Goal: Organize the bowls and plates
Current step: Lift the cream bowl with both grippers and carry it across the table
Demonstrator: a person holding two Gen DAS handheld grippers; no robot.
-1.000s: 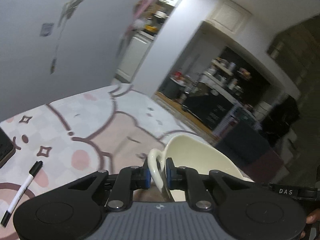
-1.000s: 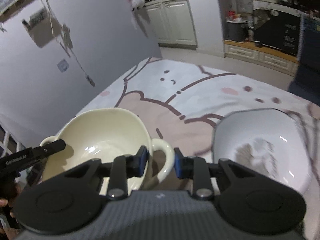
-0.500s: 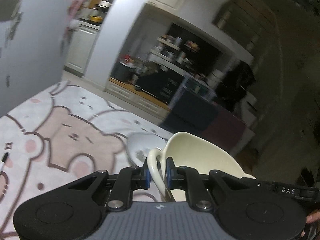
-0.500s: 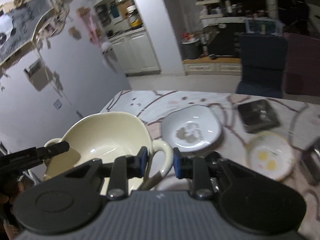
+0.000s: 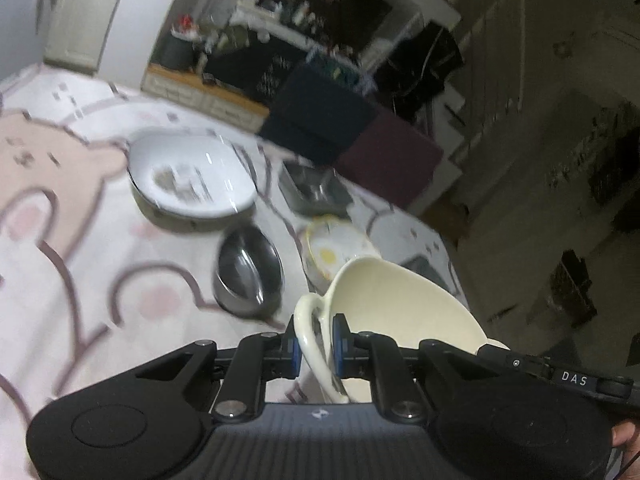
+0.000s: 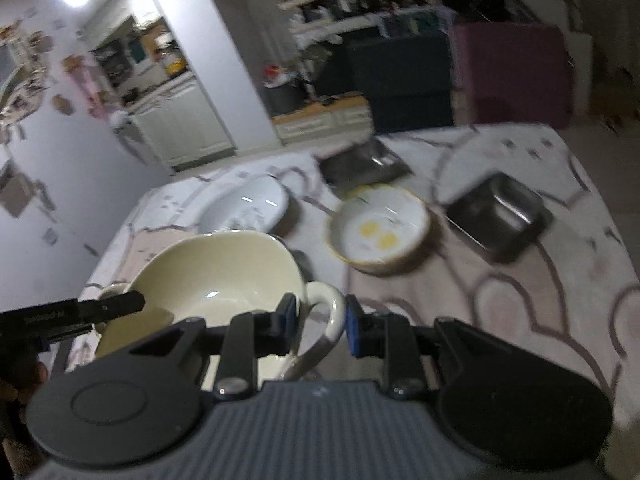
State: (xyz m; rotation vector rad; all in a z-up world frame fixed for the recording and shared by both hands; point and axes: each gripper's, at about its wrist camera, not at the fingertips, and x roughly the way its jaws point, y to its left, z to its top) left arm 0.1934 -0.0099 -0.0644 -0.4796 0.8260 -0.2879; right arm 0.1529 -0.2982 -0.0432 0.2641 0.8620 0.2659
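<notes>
Carried thing: a cream two-handled bowl (image 6: 208, 280) is held in the air above the near edge of the table (image 6: 540, 320), tilted, with nothing seen under it.
Left tool: the left tool (image 5: 314, 342) is pinched on one loop handle (image 5: 310, 336), its blue pads (image 5: 335, 340) pressed against the loop from both sides.
Right tool: the right tool (image 6: 320, 322) is set around the opposite handle (image 6: 328, 312); contact on the far pad cannot be told, a narrow gap seems to show there, so the grip is judged loose.
Table contents: a white plate (image 5: 192, 176) lies toward the far left edge, a small steel bowl (image 5: 248, 268) sits near the middle, a yellow-flowered bowl (image 6: 380, 232) lies just beyond it, and two steel trays (image 6: 500, 216) (image 6: 362, 166) lie toward the far and right edges.
Risk, slip: the thin glazed loops are judged slippery; if one tool is turned or raised out of step with the other, the bowl could be twisted out of a pinch and dropped.
Risk, collision: the steel bowl and the flowered bowl are close under the path; a low pass could knock them or chip a rim.
Risk, blur: both views are smeared by motion, so speed is judged high; a hard set-down is to be feared.
Risk, edge: a release made too near the table's near edge could let the bowl tip off.
</notes>
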